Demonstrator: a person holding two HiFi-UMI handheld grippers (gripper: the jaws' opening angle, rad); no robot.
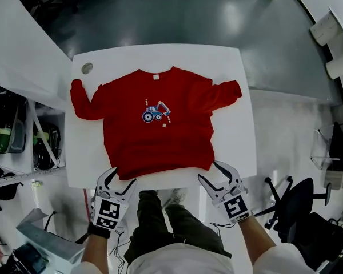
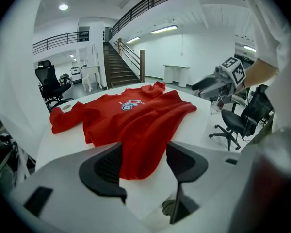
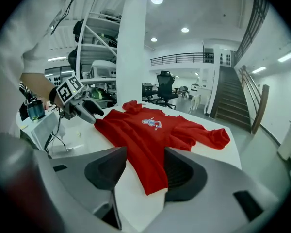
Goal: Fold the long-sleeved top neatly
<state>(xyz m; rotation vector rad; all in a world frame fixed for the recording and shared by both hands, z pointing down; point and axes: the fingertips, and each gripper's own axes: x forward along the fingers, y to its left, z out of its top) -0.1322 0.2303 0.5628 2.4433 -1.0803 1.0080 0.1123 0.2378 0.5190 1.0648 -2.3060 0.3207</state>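
A red long-sleeved top with a blue digger print lies flat, front up, on the white table, both sleeves bent at its sides. My left gripper is at the near left hem corner, jaws open with the red hem lying between them on the table. My right gripper is at the near right hem corner, also open, the hem corner between its jaws. Each gripper shows in the other's view: the right gripper and the left gripper.
A small grey disc sits at the table's far left corner. Shelving with gear stands to the left, a black office chair to the near right. The person's legs are against the near table edge.
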